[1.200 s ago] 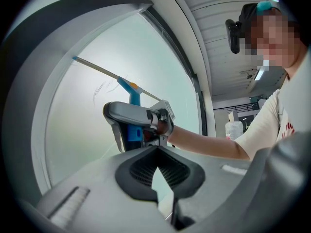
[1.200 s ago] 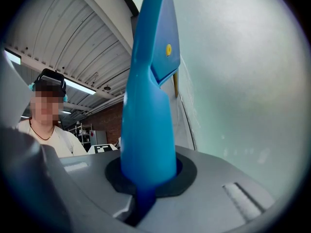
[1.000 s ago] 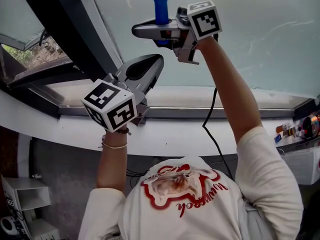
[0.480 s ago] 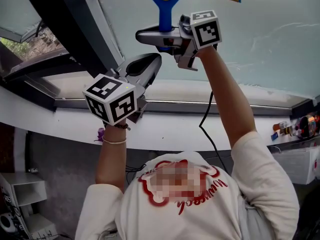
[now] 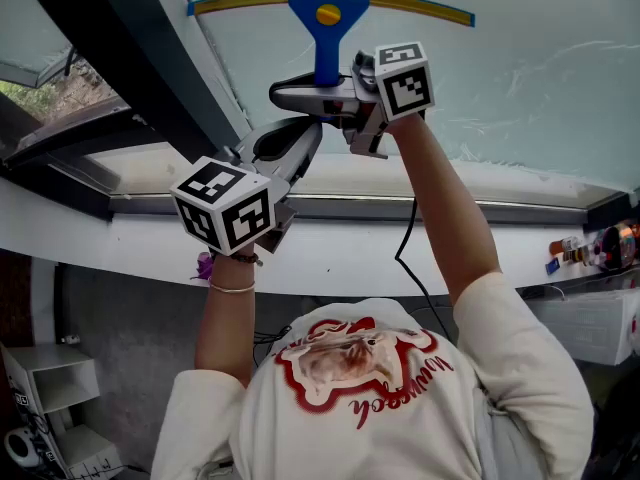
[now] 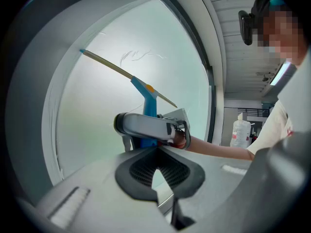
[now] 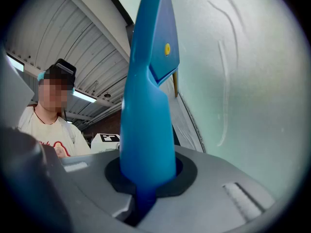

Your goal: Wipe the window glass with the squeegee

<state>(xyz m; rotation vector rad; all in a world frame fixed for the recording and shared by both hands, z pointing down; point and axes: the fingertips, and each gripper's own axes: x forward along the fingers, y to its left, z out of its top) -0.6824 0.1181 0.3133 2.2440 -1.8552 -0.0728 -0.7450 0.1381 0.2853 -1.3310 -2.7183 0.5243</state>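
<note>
Squeegee (image 5: 327, 30) is up on the window glass (image 5: 540, 68), its yellow-and-blue blade lying across the pane near the top and its blue handle running down into my right tongs (image 5: 322, 86). In the right gripper view I see those tongs clamped tight round the base of the handle. My left tongs (image 5: 295, 140) hang just below and left of the right ones, near the dark window frame (image 5: 130, 58). Their pads (image 6: 136, 174) are drawn together with nothing between them. Faint streaks mark the glass right of the blade.
</note>
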